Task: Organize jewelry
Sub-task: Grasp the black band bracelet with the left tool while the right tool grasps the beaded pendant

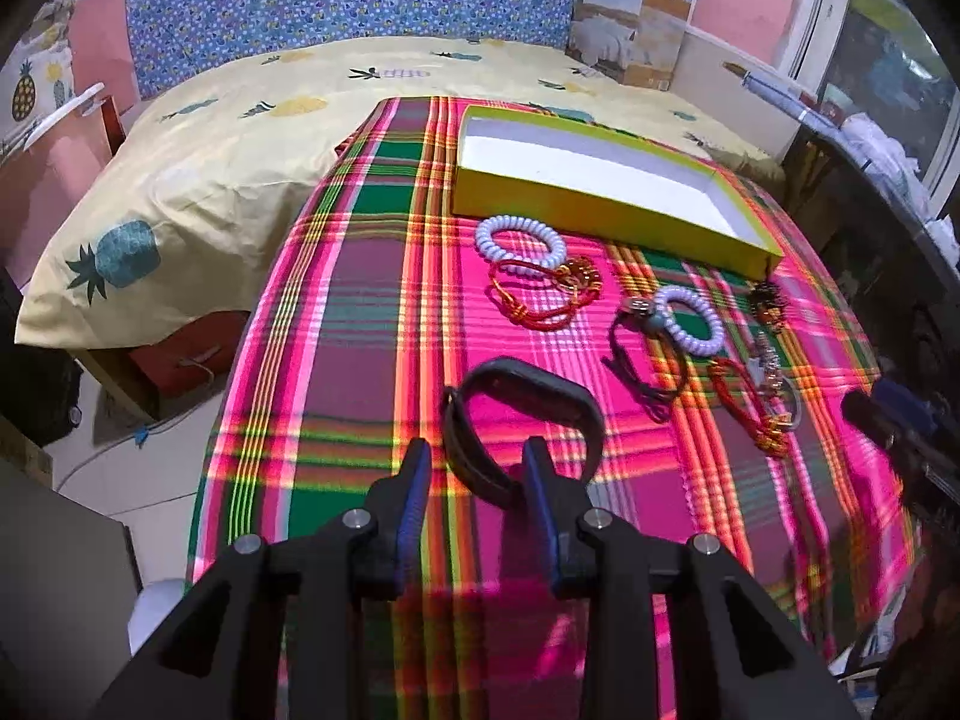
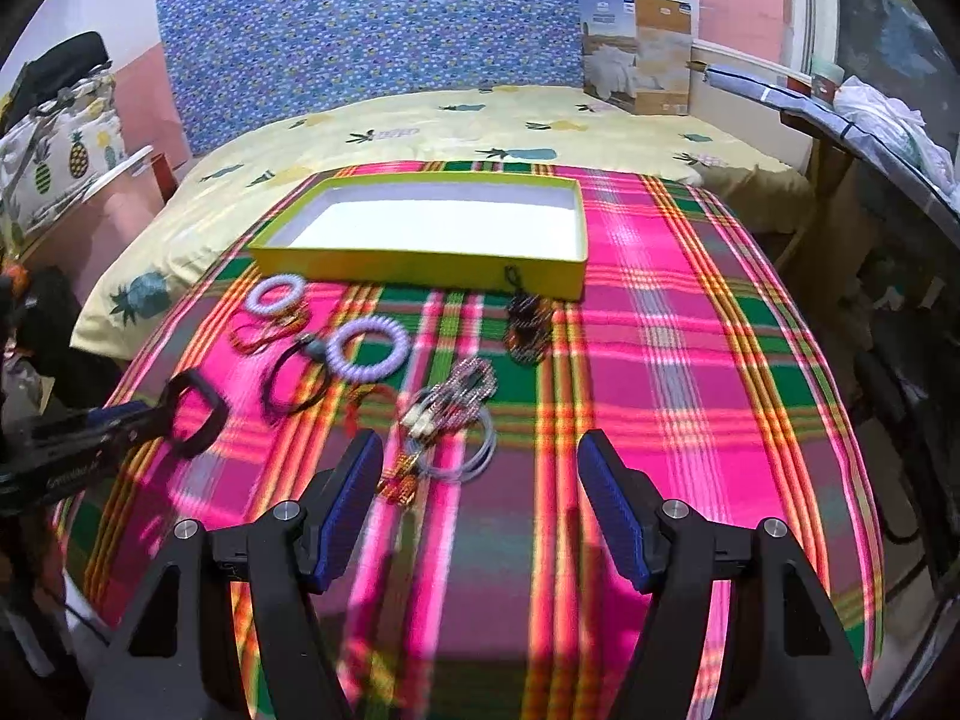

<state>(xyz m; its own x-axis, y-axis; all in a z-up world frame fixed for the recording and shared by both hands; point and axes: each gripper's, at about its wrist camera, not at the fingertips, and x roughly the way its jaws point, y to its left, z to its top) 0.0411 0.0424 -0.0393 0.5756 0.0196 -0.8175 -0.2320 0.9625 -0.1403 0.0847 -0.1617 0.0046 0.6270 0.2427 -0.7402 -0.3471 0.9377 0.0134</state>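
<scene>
A black wristband [image 1: 522, 420] lies between the fingers of my left gripper [image 1: 477, 468], whose jaws stand around its near end; I cannot tell if they pinch it. It also shows in the right wrist view [image 2: 195, 414] at the left gripper's tip. An empty yellow tray [image 1: 600, 210] [image 2: 420, 261] sits on the plaid cloth. In front of it lie two white coil bracelets [image 1: 519, 240] [image 2: 367, 348], red cord bracelets [image 1: 540, 294], a black cord bracelet [image 2: 294, 384], a dark beaded piece [image 2: 528, 324] and silver bangles [image 2: 456, 426]. My right gripper [image 2: 480, 468] is open and empty, near the bangles.
The plaid cloth [image 2: 660, 360] lies over a bed with a pineapple-print sheet [image 1: 240, 138]. A blue patterned headboard [image 2: 384, 30] stands behind. A packaged bedding box [image 1: 630, 30] leans at the back right. A cluttered table edge [image 2: 870, 120] runs along the right.
</scene>
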